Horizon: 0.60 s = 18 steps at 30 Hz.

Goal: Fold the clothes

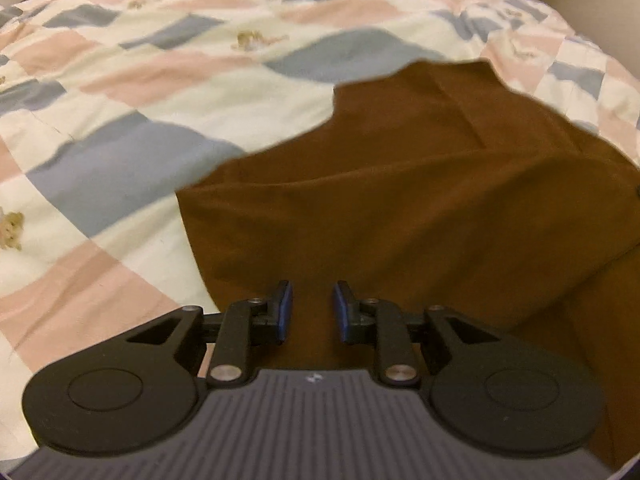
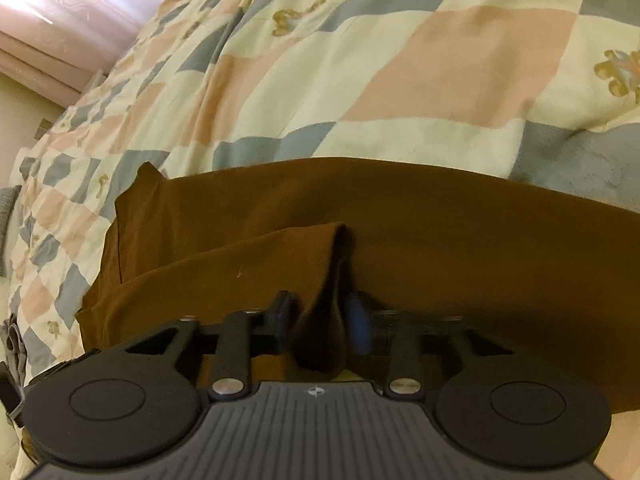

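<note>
On the bed [image 1: 168, 80], the brown garment [image 1: 400, 200] spreads from the left tongs [image 1: 313, 310] toward 1 o'clock; they gape narrowly, empty. Right tongs [image 2: 320, 320] pinch a bunched fold of it.

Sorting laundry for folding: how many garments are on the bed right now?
1: a brown garment lying on the patchwork quilt, a fold of it pinched in the right gripper. Others may lie out of view.

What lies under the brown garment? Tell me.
The checked quilt shows all round the brown garment, so the garment lies on it. Whatever else is beneath stays covered.
</note>
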Tool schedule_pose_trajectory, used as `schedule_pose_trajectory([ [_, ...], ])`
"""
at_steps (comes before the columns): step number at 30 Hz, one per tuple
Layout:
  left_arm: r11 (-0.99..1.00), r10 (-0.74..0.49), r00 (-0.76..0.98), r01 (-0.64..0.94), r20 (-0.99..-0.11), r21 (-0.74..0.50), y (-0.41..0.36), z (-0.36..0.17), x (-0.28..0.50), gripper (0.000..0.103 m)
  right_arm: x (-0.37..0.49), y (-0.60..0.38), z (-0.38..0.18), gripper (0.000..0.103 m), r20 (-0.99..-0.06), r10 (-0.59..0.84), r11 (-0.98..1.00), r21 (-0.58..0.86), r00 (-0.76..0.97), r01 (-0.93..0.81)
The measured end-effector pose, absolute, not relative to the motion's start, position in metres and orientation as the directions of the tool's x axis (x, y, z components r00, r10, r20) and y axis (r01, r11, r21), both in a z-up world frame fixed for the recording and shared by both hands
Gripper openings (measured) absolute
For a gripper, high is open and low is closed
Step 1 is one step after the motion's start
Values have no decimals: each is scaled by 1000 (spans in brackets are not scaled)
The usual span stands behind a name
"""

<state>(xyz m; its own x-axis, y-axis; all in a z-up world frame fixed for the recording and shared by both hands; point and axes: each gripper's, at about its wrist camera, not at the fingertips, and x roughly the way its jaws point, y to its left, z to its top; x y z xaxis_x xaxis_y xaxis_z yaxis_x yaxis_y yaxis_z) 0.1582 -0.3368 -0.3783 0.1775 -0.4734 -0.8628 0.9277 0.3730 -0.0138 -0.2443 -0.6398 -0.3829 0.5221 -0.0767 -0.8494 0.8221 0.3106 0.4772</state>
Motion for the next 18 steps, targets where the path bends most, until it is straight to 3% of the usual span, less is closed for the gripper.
schedule_pose_trajectory([
  [7, 412, -499, 180, 910, -848, -50, -323, -363, 164, 20, -169, -596, -324, 4, -881, -261, 521, 215, 395, 826],
  [11, 446, -514, 166, 890, -841, -97, -311, -351, 168, 19, -107, -543, -324, 5, -845, -234, 668, 220, 482, 711],
  [12, 455, -515, 158, 883, -843, -113, -308, -349, 169, 19, -95, -535, -331, 18, -848, -221, 681, 220, 482, 699],
  [13, 463, -515, 149, 877, -844, -127, -306, -348, 169, 19, -85, -528, -341, 39, -856, -207, 687, 217, 473, 694],
  [14, 465, -514, 145, 875, -846, -132, -304, -346, 168, 19, -82, -524, -346, 47, -860, -198, 683, 223, 470, 696],
  [18, 457, -533, 125, 875, -837, -160, -296, -335, 162, 19, -98, -515, -343, 49, -821, -166, 663, 318, 547, 678],
])
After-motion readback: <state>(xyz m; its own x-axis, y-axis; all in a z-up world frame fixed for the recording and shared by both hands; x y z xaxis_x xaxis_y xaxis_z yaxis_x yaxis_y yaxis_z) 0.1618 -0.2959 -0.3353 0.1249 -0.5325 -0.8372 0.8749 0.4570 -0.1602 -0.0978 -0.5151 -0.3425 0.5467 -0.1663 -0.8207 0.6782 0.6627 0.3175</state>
